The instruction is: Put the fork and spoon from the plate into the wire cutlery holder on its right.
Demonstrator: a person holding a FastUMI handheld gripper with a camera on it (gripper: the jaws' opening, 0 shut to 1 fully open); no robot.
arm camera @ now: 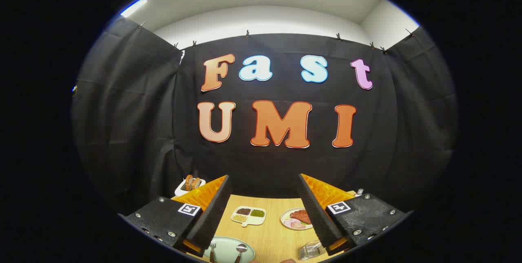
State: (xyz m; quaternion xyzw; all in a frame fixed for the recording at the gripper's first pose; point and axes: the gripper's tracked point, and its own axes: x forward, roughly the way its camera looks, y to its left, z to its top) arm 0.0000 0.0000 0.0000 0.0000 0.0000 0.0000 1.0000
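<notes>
A pale green plate [225, 249] lies on the wooden table, low between my fingers and close to the left one. A fork [212, 250] rests on its left part and a spoon [240, 250] on its right part. The wire cutlery holder [311, 250] sits on the table to the right of the plate, close beside my right finger. My gripper [264, 181] is held high above the table, open wide, with nothing between its fingers.
Farther back on the table [272, 238] are a white divided dish [248, 215] of beans and a plate of meat [297, 218]. A white toaster with bread [190, 185] stands behind the left finger. A fingertip [288, 261] shows near the front edge.
</notes>
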